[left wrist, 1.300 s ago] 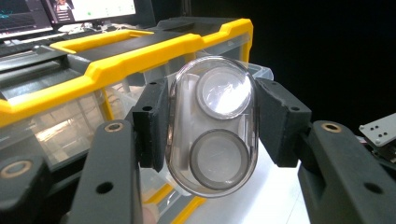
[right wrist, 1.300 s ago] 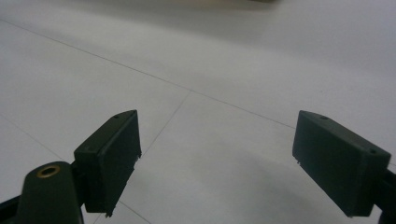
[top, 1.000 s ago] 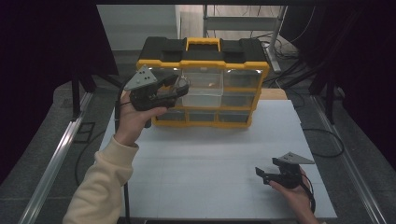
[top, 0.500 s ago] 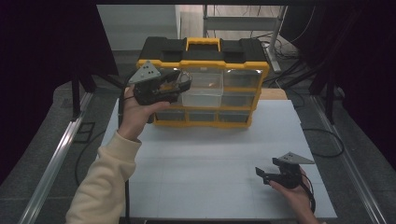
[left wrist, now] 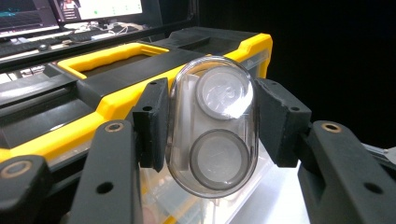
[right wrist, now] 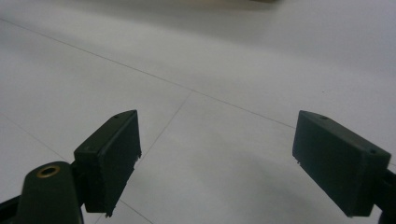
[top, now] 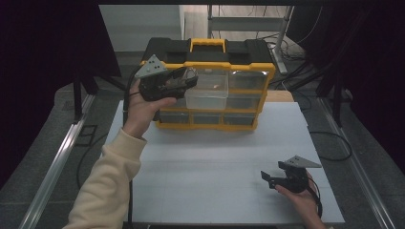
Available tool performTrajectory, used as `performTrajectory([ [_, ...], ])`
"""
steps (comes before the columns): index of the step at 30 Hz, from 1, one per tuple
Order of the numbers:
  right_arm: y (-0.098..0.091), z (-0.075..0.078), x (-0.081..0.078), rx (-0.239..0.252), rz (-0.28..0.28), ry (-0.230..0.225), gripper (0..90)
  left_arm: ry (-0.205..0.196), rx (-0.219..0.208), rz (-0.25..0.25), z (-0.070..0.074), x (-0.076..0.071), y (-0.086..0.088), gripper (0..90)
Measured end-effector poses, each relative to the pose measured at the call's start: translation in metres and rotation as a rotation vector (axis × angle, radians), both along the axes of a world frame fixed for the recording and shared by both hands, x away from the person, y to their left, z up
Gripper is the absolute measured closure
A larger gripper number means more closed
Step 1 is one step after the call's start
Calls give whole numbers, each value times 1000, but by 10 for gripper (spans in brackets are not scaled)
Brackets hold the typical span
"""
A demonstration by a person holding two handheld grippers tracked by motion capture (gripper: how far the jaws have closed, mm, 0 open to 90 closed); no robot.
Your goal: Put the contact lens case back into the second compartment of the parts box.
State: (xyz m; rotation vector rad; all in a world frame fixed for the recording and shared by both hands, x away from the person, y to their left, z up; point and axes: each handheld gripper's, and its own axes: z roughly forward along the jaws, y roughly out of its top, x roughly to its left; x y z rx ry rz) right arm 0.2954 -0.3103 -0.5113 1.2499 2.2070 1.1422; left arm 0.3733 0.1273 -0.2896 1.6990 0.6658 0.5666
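Note:
A clear oval plastic case [left wrist: 212, 126] with two round grey discs inside sits clamped between the pads of my left gripper [left wrist: 210, 123]. In the high view my left gripper [top: 184, 78] is raised in front of the top left of the yellow and black organiser box [top: 210, 67], beside a clear drawer [top: 206, 95] that sticks out of it. My right gripper [top: 268, 178] rests low over the white table [top: 200, 162] at the front right. Its jaws stand wide apart in the right gripper view [right wrist: 215, 158], with nothing between them.
The organiser has a yellow handle [top: 207, 44] on top and rows of clear drawers on its front. Monitors [left wrist: 70, 11] stand behind it. Metal rails [top: 52, 167] run along both sides of the table, and cables [top: 329, 143] lie on the floor to the right.
My left gripper has risen a little and shifted right toward the organiser's protruding drawer, still carrying the clear case. The right gripper has stayed put.

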Motion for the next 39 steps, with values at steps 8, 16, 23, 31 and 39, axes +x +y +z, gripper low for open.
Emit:
performTrajectory([
  [8, 0, 0, 0, 0, 0, 1, 155, -3, 2, 1, 5, 6, -6, 482],
  [16, 0, 0, 0, -2, -2, 0, 155, 11, 8, 10, 7, 18, -13, 482],
  [23, 1, -1, 0, -4, 0, 1, 155, 27, 24, 8, 6, 28, -20, 482],
  [31, 1, -2, 1, -4, 2, 6, 155, 38, 24, 3, 4, 34, -31, 482],
  [39, 0, -1, 1, -5, 2, 5, 155, 46, 44, -23, 0, 36, -41, 481],
])
